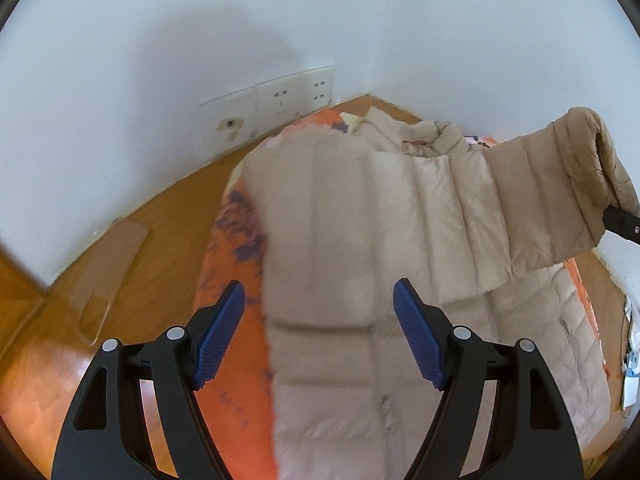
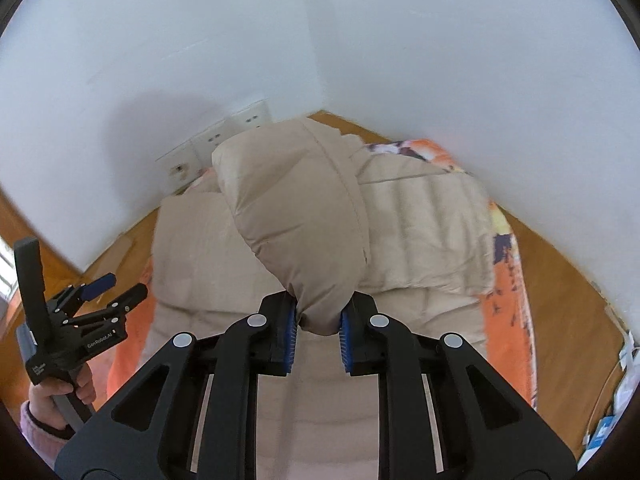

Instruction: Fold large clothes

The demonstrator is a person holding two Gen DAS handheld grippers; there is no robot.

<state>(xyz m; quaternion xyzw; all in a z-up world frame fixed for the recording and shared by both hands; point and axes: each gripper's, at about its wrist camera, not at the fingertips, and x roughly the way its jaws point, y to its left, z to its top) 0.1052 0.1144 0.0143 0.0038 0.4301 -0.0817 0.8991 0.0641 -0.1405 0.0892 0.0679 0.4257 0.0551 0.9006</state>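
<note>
A beige quilted puffer jacket (image 1: 420,220) (image 2: 420,216) lies spread on an orange patterned mat (image 1: 236,420) (image 2: 504,312) on the floor. My right gripper (image 2: 319,308) is shut on the cuff end of one sleeve (image 2: 296,208) and holds it raised above the jacket body. In the left wrist view that lifted sleeve (image 1: 560,184) hangs at the right, with the right gripper (image 1: 622,222) at its end. My left gripper (image 1: 319,286) hovers open over the jacket's left side with nothing between its pads. A hand holds this left gripper (image 2: 124,285) at the left of the right wrist view.
White walls meet in a corner just behind the mat, with a row of wall sockets (image 1: 296,92) (image 2: 224,136) low down. Wooden floor (image 1: 160,216) surrounds the mat. A flat brown sheet (image 1: 108,276) lies at the left. Cables and small boxes (image 2: 616,392) sit at the right edge.
</note>
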